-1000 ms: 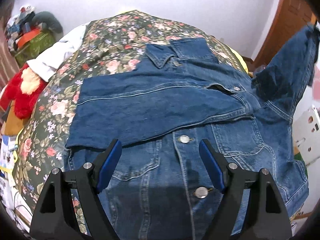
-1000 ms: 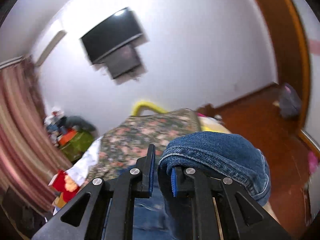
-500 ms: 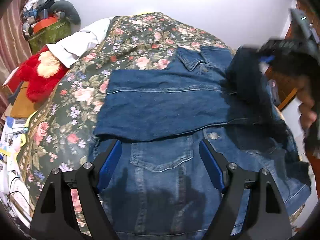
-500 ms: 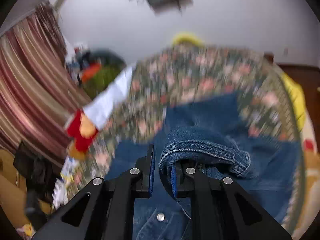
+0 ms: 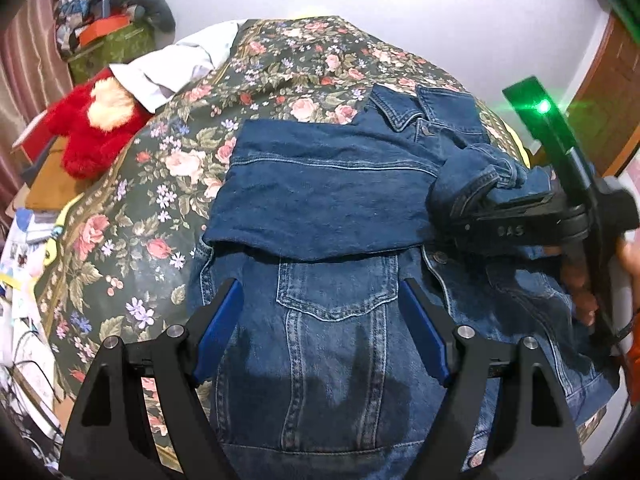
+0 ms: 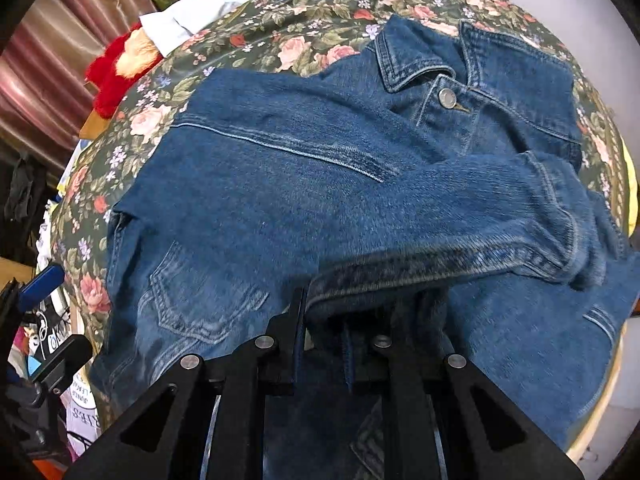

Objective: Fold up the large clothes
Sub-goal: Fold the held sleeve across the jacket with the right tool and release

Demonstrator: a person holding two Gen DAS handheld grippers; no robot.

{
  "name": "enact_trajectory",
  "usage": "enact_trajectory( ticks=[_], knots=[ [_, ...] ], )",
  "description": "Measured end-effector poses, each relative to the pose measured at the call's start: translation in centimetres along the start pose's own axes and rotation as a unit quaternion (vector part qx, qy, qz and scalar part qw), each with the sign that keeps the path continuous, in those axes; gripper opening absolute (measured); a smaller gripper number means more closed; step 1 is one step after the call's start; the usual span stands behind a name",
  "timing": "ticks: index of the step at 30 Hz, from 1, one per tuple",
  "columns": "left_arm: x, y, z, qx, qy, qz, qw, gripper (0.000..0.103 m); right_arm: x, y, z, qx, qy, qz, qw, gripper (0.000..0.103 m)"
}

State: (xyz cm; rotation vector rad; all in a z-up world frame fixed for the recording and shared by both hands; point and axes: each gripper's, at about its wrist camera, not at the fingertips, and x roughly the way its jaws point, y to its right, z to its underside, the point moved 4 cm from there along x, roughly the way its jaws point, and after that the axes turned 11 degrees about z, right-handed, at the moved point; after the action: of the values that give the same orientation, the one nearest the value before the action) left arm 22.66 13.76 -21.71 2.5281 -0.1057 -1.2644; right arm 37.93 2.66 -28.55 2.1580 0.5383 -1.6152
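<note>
Second sleeve comes across the denim jacket

Right claw, pinching the sleeve cuff, has swung it from midair onto the chest; left claw hovers spread, empty.

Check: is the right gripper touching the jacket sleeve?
Touching. The right wrist view shows the right gripper shut on the sleeve; the left wrist view shows denim bunched at its tip.

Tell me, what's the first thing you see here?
A big blue denim jacket spread over a flowery bedspread, one sleeve folded across its chest. The right tongs pinch the other sleeve, carrying it across the jacket. A red plush toy sits off to the left.
</note>
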Motion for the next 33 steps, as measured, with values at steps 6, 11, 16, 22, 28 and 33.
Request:
enact_trajectory(
  ticks=[6, 11, 16, 22, 28, 33],
  knots=[
    [-1.4, 2.2, -1.0, 0.030, 0.016, -0.007, 0.9994, 0.079, -4.7, 3.0, 0.6, 0.046, 0.025, -0.051, 0.997, 0.012],
    [-1.7, 4.9, -3.1, 0.059, 0.030, -0.007, 0.9978, 0.079, -8.4, 7.1, 2.1, 0.073, 0.068, -0.055, 0.993, 0.012],
    [0.0, 9.5, -5.9, 0.109, 0.024, 0.009, 0.9937, 0.080, -10.6, 12.5, 4.1, 0.080, 0.125, 0.040, 0.988, 0.012],
    [6.1, 15.2, -8.4, 0.176, -0.027, 0.016, 0.9839, 0.080, -9.1, 18.0, 6.3, 0.092, 0.121, 0.102, 0.983, 0.012],
    [14.7, 18.0, -8.6, 0.248, -0.093, -0.027, 0.9639, 0.080, -3.2, 20.8, 8.1, 0.106, 0.062, 0.103, 0.987, 0.012],
    [19.2, 17.4, -8.6, 0.257, -0.103, -0.059, 0.9591, 0.083, -1.1, 20.7, 9.1, 0.102, 0.089, 0.090, 0.987, 0.013]
  ],
)
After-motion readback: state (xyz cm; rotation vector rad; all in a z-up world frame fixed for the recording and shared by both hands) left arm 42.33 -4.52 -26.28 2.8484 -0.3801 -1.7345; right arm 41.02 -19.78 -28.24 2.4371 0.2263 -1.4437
